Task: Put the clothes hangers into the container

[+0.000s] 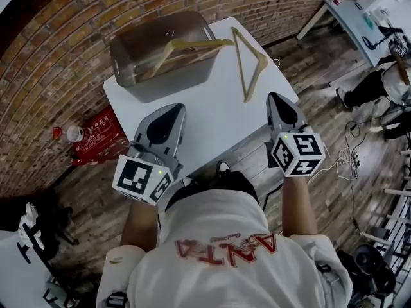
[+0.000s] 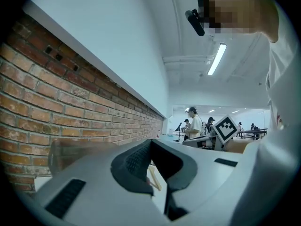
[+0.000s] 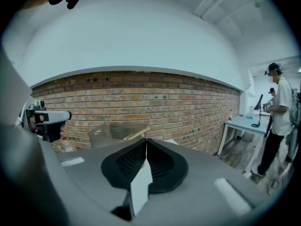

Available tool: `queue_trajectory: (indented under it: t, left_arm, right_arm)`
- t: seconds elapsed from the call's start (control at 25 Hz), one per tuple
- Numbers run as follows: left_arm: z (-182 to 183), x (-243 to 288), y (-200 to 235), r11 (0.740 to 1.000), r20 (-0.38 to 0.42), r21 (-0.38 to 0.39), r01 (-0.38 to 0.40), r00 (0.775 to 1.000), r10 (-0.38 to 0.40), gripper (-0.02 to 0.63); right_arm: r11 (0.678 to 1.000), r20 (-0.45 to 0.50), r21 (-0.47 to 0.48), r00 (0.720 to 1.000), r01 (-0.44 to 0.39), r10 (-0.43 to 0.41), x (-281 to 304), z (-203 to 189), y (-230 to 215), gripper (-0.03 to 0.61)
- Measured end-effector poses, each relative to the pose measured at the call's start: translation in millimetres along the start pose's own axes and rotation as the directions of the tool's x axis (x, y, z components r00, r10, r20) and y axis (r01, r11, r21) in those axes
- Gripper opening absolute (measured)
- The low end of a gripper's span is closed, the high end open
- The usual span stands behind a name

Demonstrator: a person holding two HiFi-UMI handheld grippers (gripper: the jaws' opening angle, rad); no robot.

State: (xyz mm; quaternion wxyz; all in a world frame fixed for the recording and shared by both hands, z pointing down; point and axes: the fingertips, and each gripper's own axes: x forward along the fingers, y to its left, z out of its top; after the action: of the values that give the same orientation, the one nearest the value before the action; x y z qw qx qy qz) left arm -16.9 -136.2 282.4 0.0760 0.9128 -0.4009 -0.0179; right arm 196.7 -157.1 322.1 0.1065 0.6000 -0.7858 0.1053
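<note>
A clear plastic container [image 1: 160,50] stands at the far left of the white table [image 1: 212,120]. One wooden hanger [image 1: 186,49] lies tilted across its top, partly inside. A second wooden hanger [image 1: 249,63] lies flat on the table to the container's right. My left gripper [image 1: 174,109] hovers over the table's near edge, shut and holding nothing. My right gripper [image 1: 275,97] is at the near right corner, just short of the flat hanger, also shut and holding nothing. In the right gripper view the container [image 3: 110,132] and its hanger [image 3: 135,134] show beyond the closed gripper [image 3: 146,141].
A brick wall [image 1: 77,18] runs behind the table. On the floor to the left sit a red box [image 1: 99,132] and a bottle [image 1: 74,133]. Another white table [image 1: 350,18], a standing person [image 3: 280,117] and loose cables [image 1: 350,149] are on the right.
</note>
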Motion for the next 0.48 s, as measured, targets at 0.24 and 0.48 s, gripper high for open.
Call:
queue_trajectory:
  t: [0.24,0.48]
  left_arm:
    - [-16.7,11.4,-0.6,1.0,-0.033,-0.025,0.009,0.999,-0.01,0.008]
    - [-23.1,33.7,2.9,0.999,-0.052,-0.035,-0.034,0.998,0.032,0.008]
  right_arm:
    - [0.993,-0.099,0.074,0.992,0.089,-0.081,14.8,-34.4,-43.4,0.014]
    - [0.986,-0.176,0.105,0.978,0.127,-0.108,51.9,-60.5,-88.9,0.066]
